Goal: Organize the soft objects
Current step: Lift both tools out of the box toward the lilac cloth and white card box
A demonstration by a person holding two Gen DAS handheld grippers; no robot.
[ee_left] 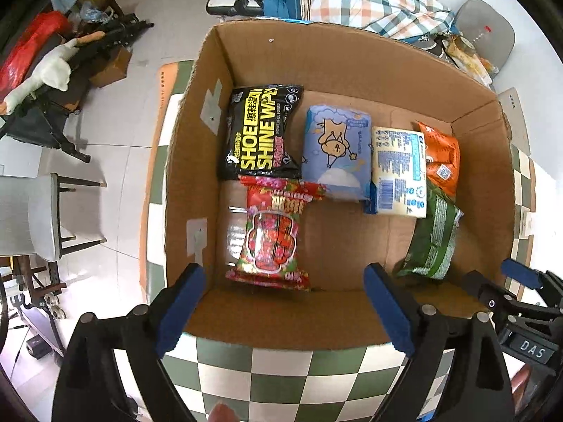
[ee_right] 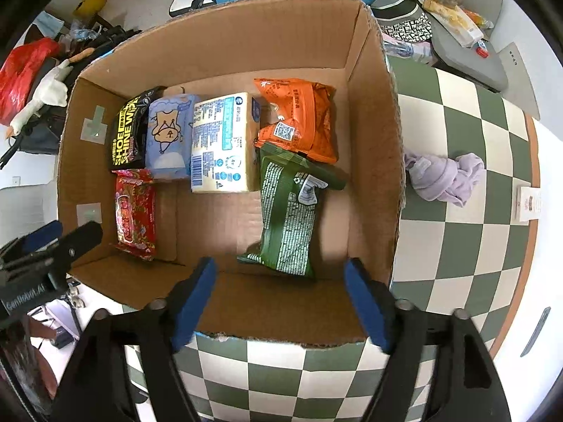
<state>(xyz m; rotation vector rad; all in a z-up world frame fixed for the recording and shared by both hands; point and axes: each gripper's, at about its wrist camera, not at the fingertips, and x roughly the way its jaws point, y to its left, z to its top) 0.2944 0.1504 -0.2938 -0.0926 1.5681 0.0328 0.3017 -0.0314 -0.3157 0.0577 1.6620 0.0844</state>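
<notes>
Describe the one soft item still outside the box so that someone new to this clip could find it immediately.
Start at the open cardboard box on the green-and-white checkered tablecloth. Just past the box's right wall, a crumpled lilac cloth lies on the checks. Unlike the printed, sealed packets inside the box, it is plain fabric, bunched and unwrapped.

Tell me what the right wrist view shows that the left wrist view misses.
Only the right wrist view shows the lilac cloth on the checkered table, outside the cardboard box. Only the left wrist view shows the grey stool. Both show the box holding six packs, among them the green pack and red pack, and both open grippers.
</notes>
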